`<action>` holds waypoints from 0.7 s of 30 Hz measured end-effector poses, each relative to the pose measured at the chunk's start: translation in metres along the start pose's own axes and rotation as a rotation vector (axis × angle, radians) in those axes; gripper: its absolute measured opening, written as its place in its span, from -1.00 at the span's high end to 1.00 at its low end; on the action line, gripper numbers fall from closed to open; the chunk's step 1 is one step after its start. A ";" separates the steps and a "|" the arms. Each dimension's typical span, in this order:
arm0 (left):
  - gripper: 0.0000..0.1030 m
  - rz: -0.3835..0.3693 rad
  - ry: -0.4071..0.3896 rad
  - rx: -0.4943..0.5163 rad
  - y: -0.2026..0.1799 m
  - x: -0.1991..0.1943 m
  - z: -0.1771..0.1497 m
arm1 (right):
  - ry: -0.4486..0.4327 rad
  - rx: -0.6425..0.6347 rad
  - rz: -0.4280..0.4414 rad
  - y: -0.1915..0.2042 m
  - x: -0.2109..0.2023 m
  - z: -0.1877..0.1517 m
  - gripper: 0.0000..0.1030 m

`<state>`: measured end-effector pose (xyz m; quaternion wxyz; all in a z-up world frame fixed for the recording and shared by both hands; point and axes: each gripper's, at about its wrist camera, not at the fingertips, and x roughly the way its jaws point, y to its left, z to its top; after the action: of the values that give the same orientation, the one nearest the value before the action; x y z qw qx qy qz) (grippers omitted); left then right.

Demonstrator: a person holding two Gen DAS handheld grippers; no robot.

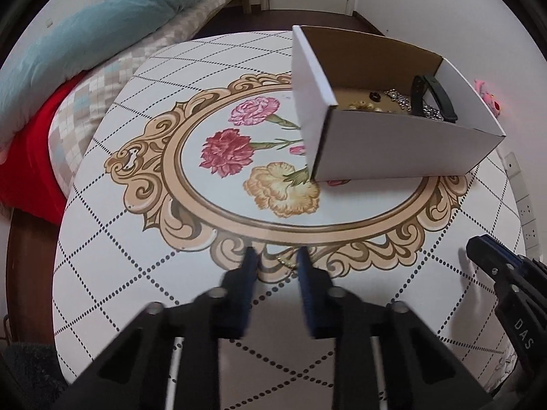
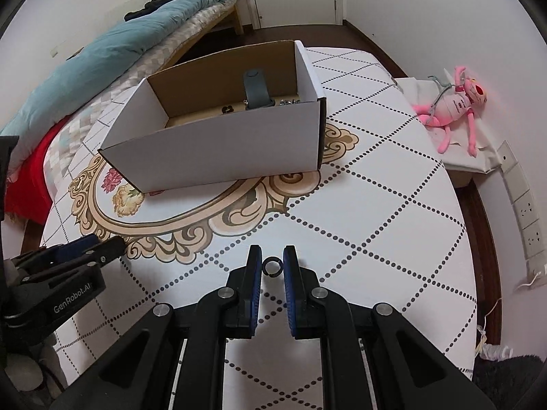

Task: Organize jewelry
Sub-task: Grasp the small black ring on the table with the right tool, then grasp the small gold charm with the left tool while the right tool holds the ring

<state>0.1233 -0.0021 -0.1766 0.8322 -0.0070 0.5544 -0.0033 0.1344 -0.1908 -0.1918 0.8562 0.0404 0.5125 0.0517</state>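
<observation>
A white cardboard box (image 1: 393,150) stands on the patterned table and holds a dark watch strap (image 1: 434,97), beads and sparkly pieces; it also shows in the right wrist view (image 2: 218,150). My left gripper (image 1: 276,259) is open, its tips either side of a small gold piece (image 1: 286,262) lying on the table. My right gripper (image 2: 272,256) is open, its pads close either side of a small dark ring (image 2: 272,266) on the table, not clearly touching it. The right gripper's tip shows in the left wrist view (image 1: 485,256); the left gripper shows in the right wrist view (image 2: 92,249).
The table (image 2: 376,205) has a floral tablecloth. A bed with a teal quilt (image 1: 85,34) and a red cover lies to the left. A pink plush toy (image 2: 454,106) lies on a white stand at the right. Wall sockets (image 2: 523,212) line the right wall.
</observation>
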 end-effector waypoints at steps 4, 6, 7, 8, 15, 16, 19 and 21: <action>0.89 0.003 -0.012 0.016 -0.003 0.000 -0.002 | -0.005 -0.002 0.002 0.004 0.001 -0.001 0.75; 0.89 0.008 -0.016 0.027 -0.005 -0.001 -0.003 | -0.009 0.001 0.004 0.005 0.000 -0.001 0.75; 0.89 0.005 -0.014 0.026 -0.005 -0.001 -0.004 | -0.011 0.003 0.004 0.006 -0.001 -0.001 0.75; 0.90 -0.003 -0.010 0.024 -0.004 -0.001 -0.004 | -0.013 0.006 0.007 0.005 -0.002 0.000 0.74; 0.97 -0.122 -0.043 -0.057 0.020 -0.043 0.012 | -0.062 0.039 0.054 0.002 -0.027 0.015 0.75; 0.97 -0.134 -0.054 -0.067 0.025 -0.050 0.016 | -0.072 0.044 0.062 0.001 -0.032 0.017 0.75; 0.97 -0.157 -0.103 -0.096 0.040 -0.075 0.033 | -0.110 0.065 0.099 0.000 -0.049 0.030 0.75; 0.97 -0.161 -0.126 -0.106 0.048 -0.084 0.040 | -0.133 0.076 0.119 0.000 -0.058 0.039 0.75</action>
<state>0.1274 0.0471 -0.0843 0.8610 -0.0960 0.4979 -0.0404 0.1412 -0.1985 -0.1226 0.8817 0.1065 0.4526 0.0804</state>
